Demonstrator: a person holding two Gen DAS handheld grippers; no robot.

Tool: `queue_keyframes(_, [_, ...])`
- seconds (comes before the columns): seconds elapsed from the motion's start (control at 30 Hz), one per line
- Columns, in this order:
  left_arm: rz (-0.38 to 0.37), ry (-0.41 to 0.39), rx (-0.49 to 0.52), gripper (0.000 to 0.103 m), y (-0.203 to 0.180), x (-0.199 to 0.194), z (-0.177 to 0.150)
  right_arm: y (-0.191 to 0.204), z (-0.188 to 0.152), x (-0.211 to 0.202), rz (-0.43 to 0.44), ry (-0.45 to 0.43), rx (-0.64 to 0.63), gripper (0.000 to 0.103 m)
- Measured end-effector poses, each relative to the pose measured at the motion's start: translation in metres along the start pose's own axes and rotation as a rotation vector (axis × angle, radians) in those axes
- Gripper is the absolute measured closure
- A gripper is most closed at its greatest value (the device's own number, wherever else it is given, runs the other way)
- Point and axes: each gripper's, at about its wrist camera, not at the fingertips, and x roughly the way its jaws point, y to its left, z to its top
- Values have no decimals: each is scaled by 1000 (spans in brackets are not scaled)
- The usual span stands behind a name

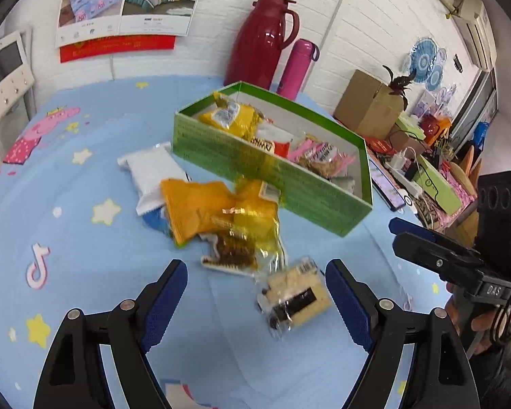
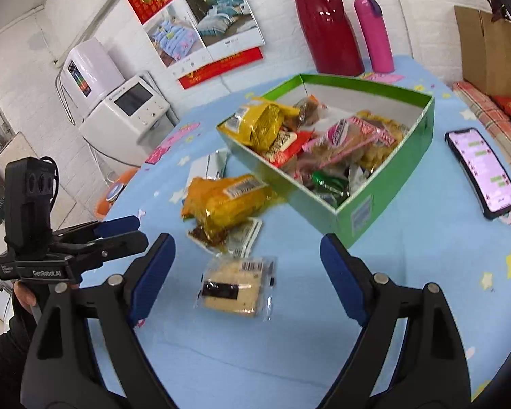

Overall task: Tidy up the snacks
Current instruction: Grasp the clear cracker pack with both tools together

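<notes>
A clear-wrapped pale cracker snack (image 1: 296, 296) (image 2: 235, 286) lies on the blue cartoon tablecloth, nearest to both grippers. My left gripper (image 1: 257, 293) is open, and the snack sits just inside its right finger. My right gripper (image 2: 247, 255) is open too, with the snack between and slightly below its fingertips. Neither holds anything. Farther back lie an orange packet (image 1: 194, 208) (image 2: 228, 197), a brown snack (image 1: 231, 252) (image 2: 211, 235) and a white packet (image 1: 153, 170) (image 2: 214, 167). The green box (image 1: 272, 177) (image 2: 391, 177) behind them holds several snacks.
A red thermos (image 1: 262, 41) (image 2: 327, 24) and a pink bottle (image 1: 298, 68) (image 2: 374, 34) stand behind the box. A lit phone (image 2: 480, 170) lies right of the box. A cardboard box (image 1: 368, 102) and clutter fill the right; a white appliance (image 2: 126, 116) stands left.
</notes>
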Motion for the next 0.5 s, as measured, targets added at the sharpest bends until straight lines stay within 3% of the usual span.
queue_keyframes(0.13, [-61,51,-55,18,4,16,-28,-1,-17,14,15,72,7,17])
queue_keyframes(0.3, [-110,96,-79,20,1,36,-39,-6,-28,34,62,154,38,33])
queue_keyframes(0.5, [-95,114,-20,34,-10,52,-41,-17,-30,49,51,185,70,50])
